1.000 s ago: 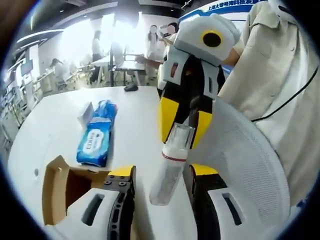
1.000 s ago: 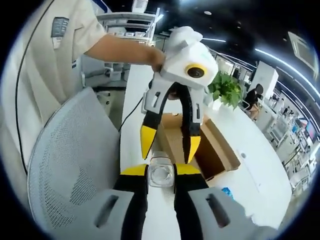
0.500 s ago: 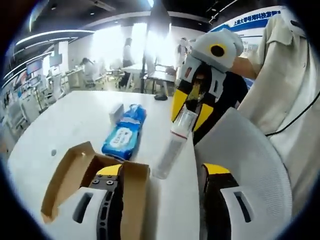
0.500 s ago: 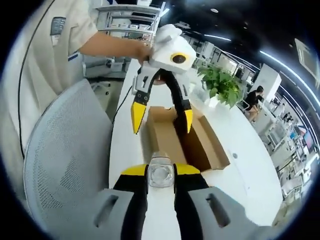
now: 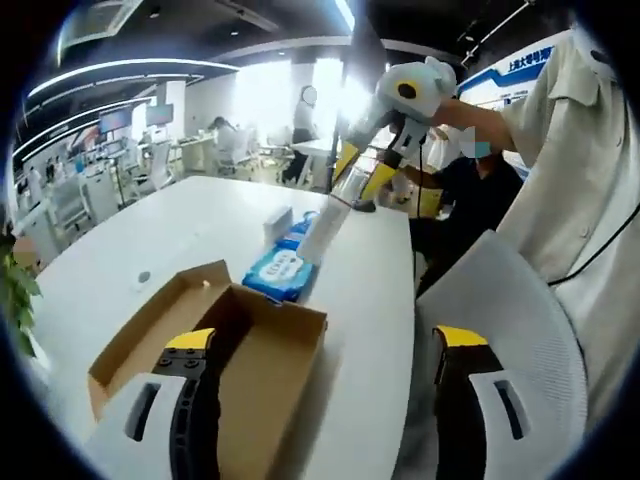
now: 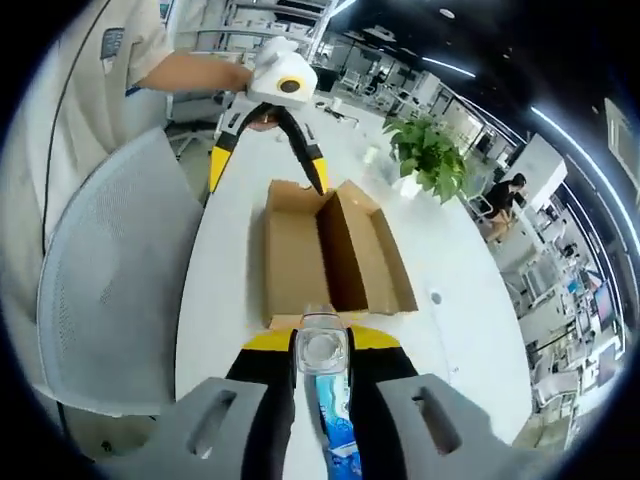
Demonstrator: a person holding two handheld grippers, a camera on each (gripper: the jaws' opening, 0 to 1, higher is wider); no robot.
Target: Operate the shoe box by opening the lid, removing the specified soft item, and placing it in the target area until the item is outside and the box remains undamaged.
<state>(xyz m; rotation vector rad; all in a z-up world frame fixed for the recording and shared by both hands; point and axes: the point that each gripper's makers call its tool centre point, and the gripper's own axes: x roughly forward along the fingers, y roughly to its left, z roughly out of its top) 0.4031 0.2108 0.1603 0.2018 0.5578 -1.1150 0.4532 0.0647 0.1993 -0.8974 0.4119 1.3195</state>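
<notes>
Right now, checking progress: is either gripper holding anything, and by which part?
The right gripper holds a clear bottle by its top end; the left gripper is open, holding nothing.

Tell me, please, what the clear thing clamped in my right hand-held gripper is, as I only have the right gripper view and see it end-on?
Observer: It is a long clear plastic bottle. The right hand-held gripper holds it by one end, and it slants down toward the table.
Operator: Does its free end touch the blue packet?
Observer: In the left gripper view the free end overlaps the blue plastic wipes packet. I cannot tell whether they touch.
Operator: Is anything else near that packet?
Observer: A small white box lies right beside it on the white table.
</notes>
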